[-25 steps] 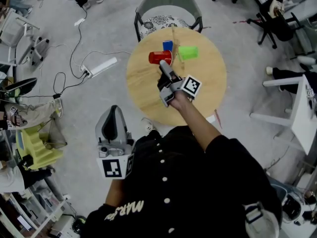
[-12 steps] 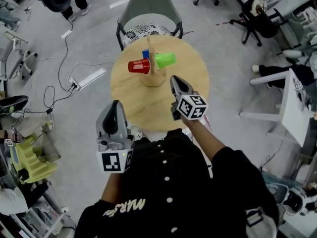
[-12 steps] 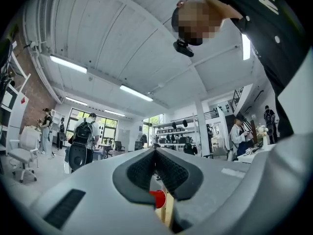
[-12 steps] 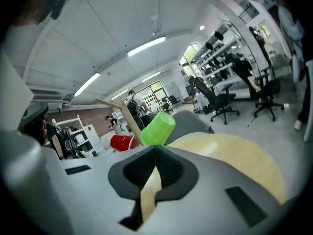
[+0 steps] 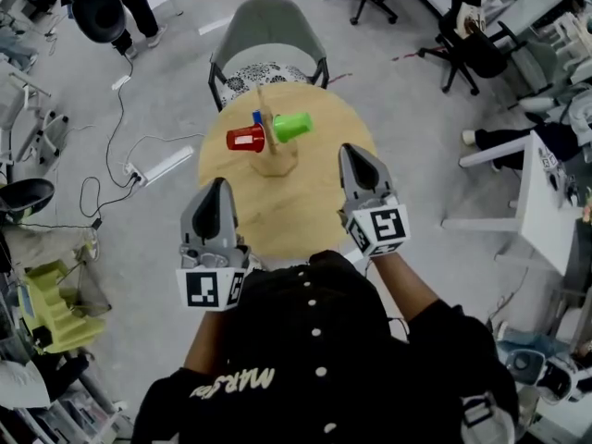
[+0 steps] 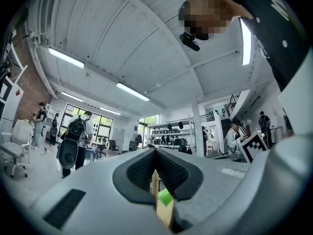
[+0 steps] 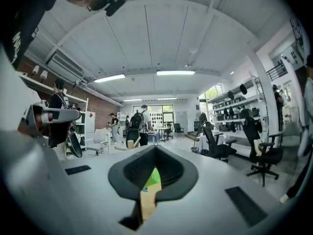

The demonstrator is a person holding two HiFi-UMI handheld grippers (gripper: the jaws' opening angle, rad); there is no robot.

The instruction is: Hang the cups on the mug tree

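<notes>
The mug tree (image 5: 275, 152) stands upright on the far half of the round wooden counter (image 5: 310, 213), straight ahead of both grippers and well apart from them; neither is clearly nearer. The red cup (image 5: 245, 138), blue cup (image 5: 257, 117) and green cup (image 5: 292, 126) hang sideways on its pegs (so the hanging looks done). The right gripper (image 5: 354, 152) has just been closing its jaws, which meet on nothing. The left gripper (image 5: 219, 186) is likewise pressed together and empty. A grey chair (image 5: 268, 28) stands beyond the counter on an open office floor.
</notes>
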